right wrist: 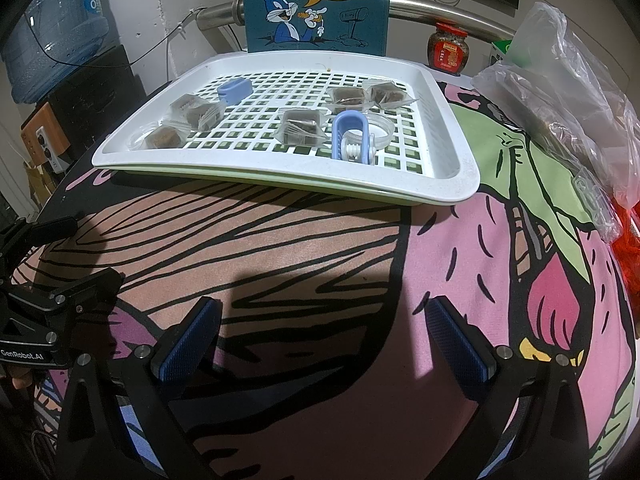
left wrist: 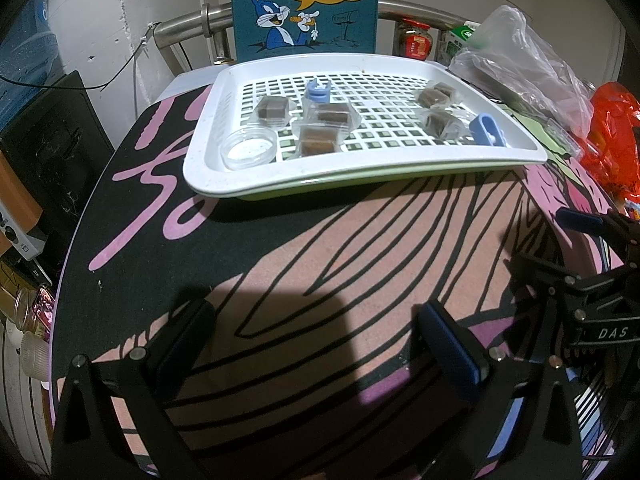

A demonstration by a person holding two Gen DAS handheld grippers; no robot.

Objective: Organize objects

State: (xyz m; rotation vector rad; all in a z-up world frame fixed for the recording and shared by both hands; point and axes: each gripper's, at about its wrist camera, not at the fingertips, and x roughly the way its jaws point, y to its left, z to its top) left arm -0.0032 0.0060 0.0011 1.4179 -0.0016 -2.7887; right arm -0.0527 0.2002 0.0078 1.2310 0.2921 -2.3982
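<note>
Both grippers hung low over the printed mat [right wrist: 320,264], short of the tray [left wrist: 516,152], w/ nothing in either. Left gripper [left wrist: 316,344] was spread wide, empty; right gripper [right wrist: 324,332] likewise spread & empty, blue pads [right wrist: 188,340] facing bare mat. Neither touched anything.

All the task stuff sat on the white perforated tray, which rested on a green tray underneath. Left end: a clear round dish [left wrist: 249,148], three wrapped brown cubes [left wrist: 322,128] bunched just beside it, a small blue clip [left wrist: 316,94] behind them. Right end: two more wrapped cubes [right wrist: 366,94] near the back, one wrapped cube [right wrist: 301,126] mid-tray, a blue loop-shaped clip [right wrist: 351,136] touching a clear ring [right wrist: 370,130].

Prob. the step was the first reach, sort not yet begun. To do it well, I'd say: left takes the left cluster, right takes the right side, so arms don't cross. Come in low over the near rim, jaws kept wide till either side of one cube. Wrappers looked crinkly & slippery, so pinch the solid block, not the loose film ends. The bunched three touched each other; pick the outermost first or neighbours get dragged. Blue clip & ring sat tangled, so lift slow.
</note>
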